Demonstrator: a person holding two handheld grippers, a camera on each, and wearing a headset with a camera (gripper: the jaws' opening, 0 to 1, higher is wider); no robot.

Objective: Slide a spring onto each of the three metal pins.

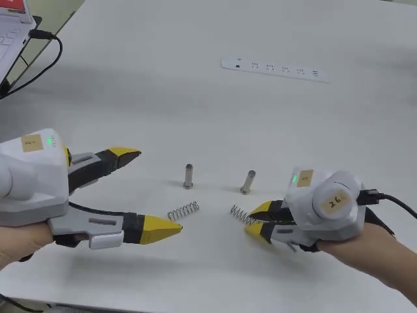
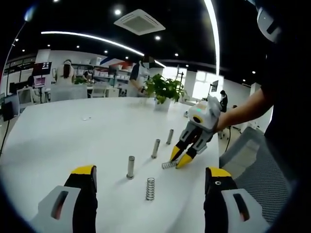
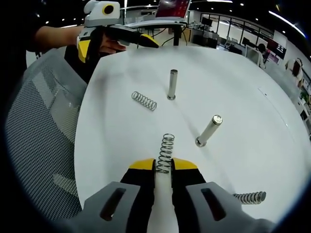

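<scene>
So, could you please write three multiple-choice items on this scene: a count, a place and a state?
1. How many upright silver metal pins show in the left gripper view? A) one B) five C) three
2. Where is the loose silver coil spring? A) on the white table by the left gripper B) on a pin C) in a tray
3. What is the right gripper doing? A) gaping wide B) shut on a second coil spring C) shut on a pin
Answers: 1 C, three stand in a row; 2 A, it lies flat near that gripper's yellow tip; 3 B, its yellow tips pinch the spring's end.
</scene>
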